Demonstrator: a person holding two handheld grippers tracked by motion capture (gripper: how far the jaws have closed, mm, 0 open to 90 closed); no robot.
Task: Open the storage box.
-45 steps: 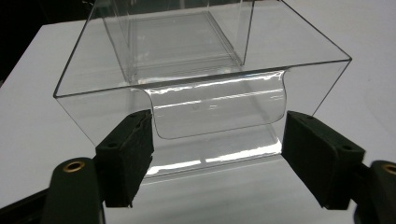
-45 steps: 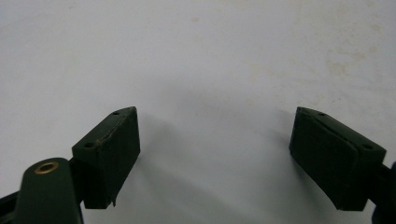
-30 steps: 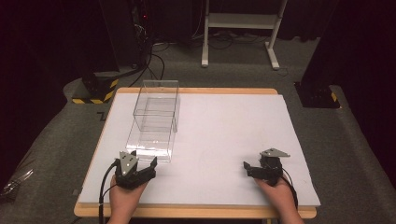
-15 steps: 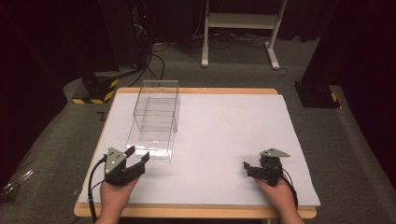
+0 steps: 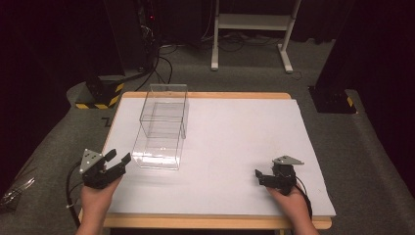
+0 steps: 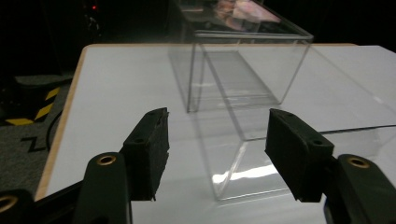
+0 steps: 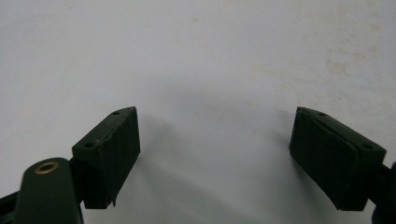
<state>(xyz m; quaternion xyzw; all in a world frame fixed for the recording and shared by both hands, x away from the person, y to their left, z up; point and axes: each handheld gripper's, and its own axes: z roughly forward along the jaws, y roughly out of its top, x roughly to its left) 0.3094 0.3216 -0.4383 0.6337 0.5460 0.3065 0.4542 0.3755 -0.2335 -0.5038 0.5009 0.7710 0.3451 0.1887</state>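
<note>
A clear plastic box (image 5: 164, 115) stands on the white table top (image 5: 235, 142), with a lower clear section (image 5: 156, 152) lying in front of it. My left gripper (image 5: 119, 156) is just left of that front section, off the table's left edge, pointing right toward it. In the left gripper view its jaws stand apart with nothing between them (image 6: 217, 140), and the clear box (image 6: 243, 79) lies ahead. My right gripper (image 5: 259, 177) rests near the front right of the table, pointing left. It is open over bare white surface (image 7: 215, 144).
The table's wooden edge (image 5: 195, 223) runs along the front. Beyond the table are grey carpet, a yellow-and-black striped base (image 5: 98, 95) with cables at the back left, and a white stand's legs (image 5: 249, 34) behind.
My left gripper has drawn back to the left, from the front end of the clear box to beside the table's left edge. The right gripper has stayed still.
</note>
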